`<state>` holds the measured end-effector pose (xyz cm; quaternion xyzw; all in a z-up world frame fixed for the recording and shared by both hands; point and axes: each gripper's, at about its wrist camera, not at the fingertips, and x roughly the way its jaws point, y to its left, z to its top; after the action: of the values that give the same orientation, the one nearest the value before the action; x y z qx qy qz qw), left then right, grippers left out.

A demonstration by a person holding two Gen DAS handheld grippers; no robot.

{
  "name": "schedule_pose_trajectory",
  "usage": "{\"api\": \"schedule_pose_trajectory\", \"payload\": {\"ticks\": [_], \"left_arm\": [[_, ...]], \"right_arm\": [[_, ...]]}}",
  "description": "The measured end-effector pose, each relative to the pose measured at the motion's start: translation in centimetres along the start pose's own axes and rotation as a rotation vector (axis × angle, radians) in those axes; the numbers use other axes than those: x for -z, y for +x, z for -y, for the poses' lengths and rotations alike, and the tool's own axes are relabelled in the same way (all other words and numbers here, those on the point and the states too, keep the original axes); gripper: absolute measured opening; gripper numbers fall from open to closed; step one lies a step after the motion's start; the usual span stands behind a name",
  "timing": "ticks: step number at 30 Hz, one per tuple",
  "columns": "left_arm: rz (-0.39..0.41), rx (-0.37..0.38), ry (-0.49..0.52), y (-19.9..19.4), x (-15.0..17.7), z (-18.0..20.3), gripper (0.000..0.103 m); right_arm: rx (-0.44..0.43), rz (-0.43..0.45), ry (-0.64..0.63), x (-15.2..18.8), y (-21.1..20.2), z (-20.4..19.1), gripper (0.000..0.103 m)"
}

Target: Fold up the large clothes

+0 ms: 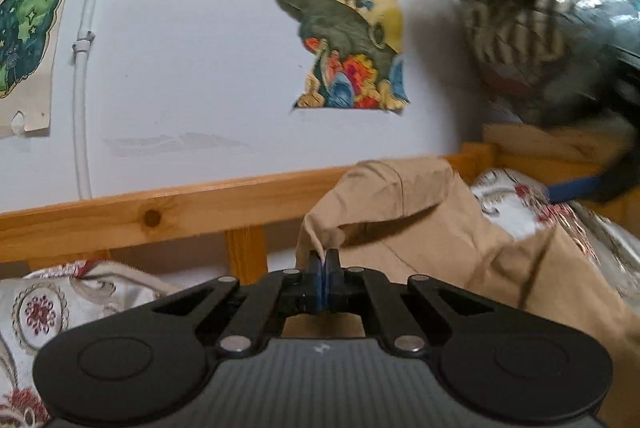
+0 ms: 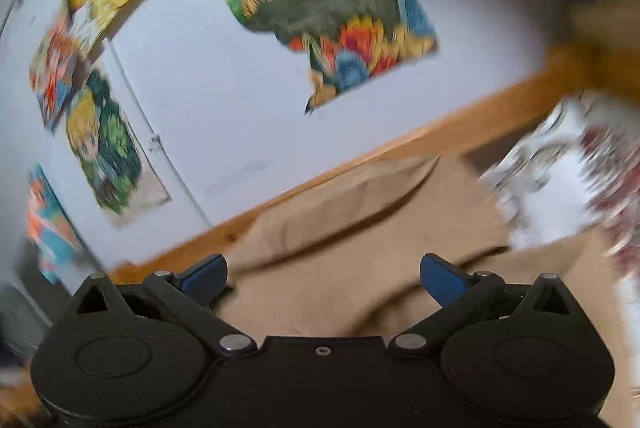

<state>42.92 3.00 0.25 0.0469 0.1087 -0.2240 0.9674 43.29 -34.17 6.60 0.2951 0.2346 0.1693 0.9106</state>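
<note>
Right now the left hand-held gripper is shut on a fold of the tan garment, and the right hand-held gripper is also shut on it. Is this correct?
Not quite. The right hand-held gripper is open, its blue pads wide apart with nothing pinched, as the right wrist view shows. The left hand-held gripper is indeed shut on a fold of the tan garment.

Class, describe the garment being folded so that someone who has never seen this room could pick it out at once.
Find the pine bed rail running below the white wall hung with colourful posters. On the bed in front of it, over a white bedcover with red floral medallions, lies a tan garment. It is the only plain, unpatterned cloth there, and the left gripper pinches one raised corner of it.
</note>
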Motion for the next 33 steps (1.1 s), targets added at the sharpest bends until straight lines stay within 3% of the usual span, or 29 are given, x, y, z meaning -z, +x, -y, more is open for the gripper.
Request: {"api": "schedule_pose_trajectory", "payload": {"ticks": [4, 7, 10, 14, 17, 18, 19, 20, 22, 27, 30, 33], "left_arm": [[-0.018, 0.028, 0.016, -1.7, 1.3, 0.3, 0.0], [-0.035, 0.053, 0.037, -2.3, 1.9, 0.7, 0.0], [-0.052, 0.082, 0.053, -2.7, 2.7, 1.2, 0.0], [-0.07, 0.109, 0.061, -3.4, 3.9, 1.8, 0.0], [-0.086, 0.124, 0.074, -4.1, 5.0, 2.5, 0.0], [-0.091, 0.129, 0.071, -4.4, 5.3, 2.6, 0.0], [-0.098, 0.131, 0.067, -4.7, 5.6, 2.7, 0.001], [-0.11, 0.138, 0.06, -5.1, 5.9, 2.8, 0.002], [-0.131, 0.152, 0.036, -5.6, 6.5, 2.7, 0.007], [-0.225, 0.245, -0.049, -6.0, 8.0, 2.2, 0.011], [-0.272, 0.26, -0.073, -6.1, 8.7, 1.8, 0.011], [-0.311, 0.255, -0.11, -6.3, 9.1, 0.8, 0.011]], "right_arm": [[0.008, -0.101, 0.272, -0.8, 4.5, 3.4, 0.102], [0.051, -0.091, 0.508, -1.0, 6.1, 6.7, 0.102], [0.051, -0.069, 0.639, -1.1, 6.7, 8.8, 0.102], [0.015, -0.089, 0.634, -1.6, 6.9, 8.8, 0.101], [0.006, -0.113, 0.589, -1.7, 6.9, 7.9, 0.086], [0.015, -0.123, 0.565, -1.7, 6.7, 7.7, 0.068], [0.021, -0.137, 0.532, -1.7, 6.4, 7.4, 0.042], [0.038, -0.145, 0.5, -1.6, 5.8, 7.0, 0.03], [0.033, -0.122, 0.456, -1.0, 3.7, 6.5, 0.017], [-0.081, 0.02, 0.399, 2.5, -4.3, 5.3, 0.013], [-0.016, 0.034, 0.391, 6.4, -8.5, 5.9, 0.013], [0.104, -0.01, 0.431, 11.5, -10.8, 7.5, 0.013]]}}
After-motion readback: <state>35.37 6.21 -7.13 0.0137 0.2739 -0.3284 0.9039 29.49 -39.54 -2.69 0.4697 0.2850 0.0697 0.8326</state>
